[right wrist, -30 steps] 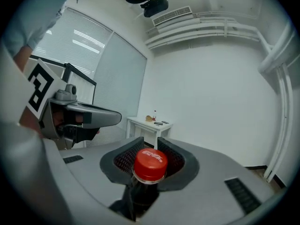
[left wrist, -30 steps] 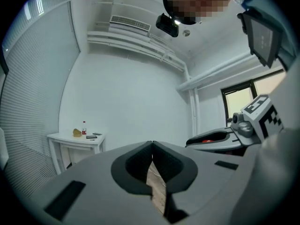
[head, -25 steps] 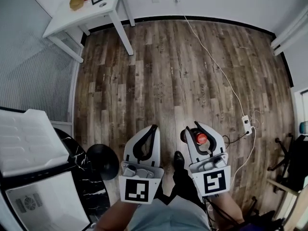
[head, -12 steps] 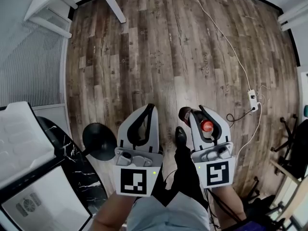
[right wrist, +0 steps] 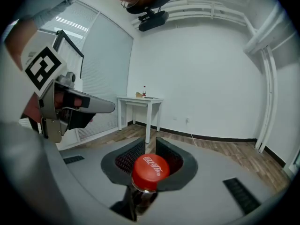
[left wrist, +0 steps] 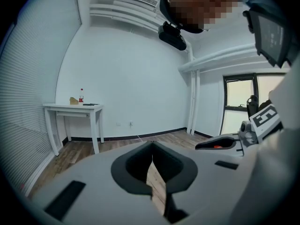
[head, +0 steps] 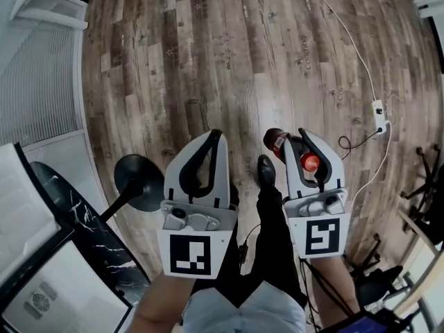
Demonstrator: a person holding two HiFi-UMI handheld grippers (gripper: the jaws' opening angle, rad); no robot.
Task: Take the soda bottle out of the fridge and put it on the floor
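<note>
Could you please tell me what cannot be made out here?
Soda bottle: label and fill hidden in the right gripper view by the right gripper, whose jaws have just been closing on it.
Fridge: cut off at head view's left edge.
Items on white table: too small, left gripper view.

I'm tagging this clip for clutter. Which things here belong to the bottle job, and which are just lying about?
Job: soda bottle, its neck in the right tool, whose jaws have just been closing further on it; wood floor.
Lying about: power strip; round black stand base; white table; left tool, shut, empty.
</note>
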